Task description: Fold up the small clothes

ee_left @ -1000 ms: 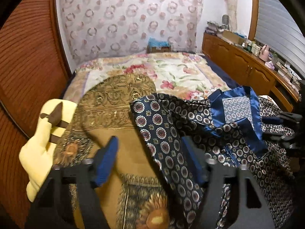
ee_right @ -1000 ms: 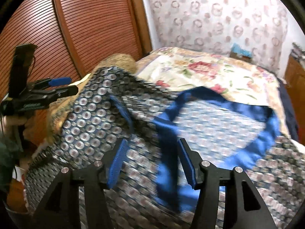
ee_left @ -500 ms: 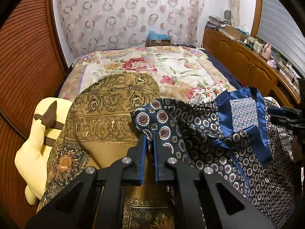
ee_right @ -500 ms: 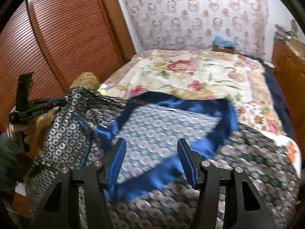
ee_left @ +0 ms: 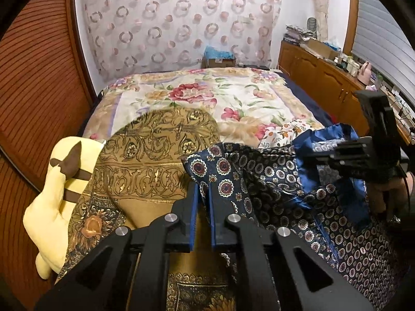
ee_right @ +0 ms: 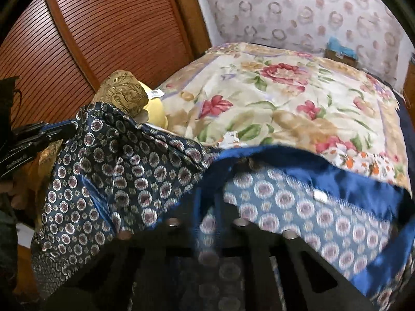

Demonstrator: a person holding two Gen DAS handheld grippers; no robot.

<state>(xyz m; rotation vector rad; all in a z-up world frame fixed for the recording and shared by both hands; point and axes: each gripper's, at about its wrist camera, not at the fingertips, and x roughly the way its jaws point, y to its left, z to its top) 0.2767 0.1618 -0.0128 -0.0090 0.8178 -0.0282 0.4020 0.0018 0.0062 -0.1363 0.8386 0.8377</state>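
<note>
Since the earlier frames the right gripper (ee_right: 206, 207) has swung sideways and just clamped onto the shirt's (ee_left: 272, 181) blue collar. The shirt stretches crosswise over the bed's (ee_left: 207, 98) near end, collar pointing away toward the far wall; the left gripper (ee_left: 203, 197) pinches its corner.

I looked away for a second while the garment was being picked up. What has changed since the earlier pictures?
The left gripper closed on the near corner of the patterned blue garment, pinching its edge. The right gripper slid across the garment toward the blue-trimmed neckline and its jaws have just been closing on cloth there. The gold cloth, yellow plush toy and floral bedspread stayed put.
</note>
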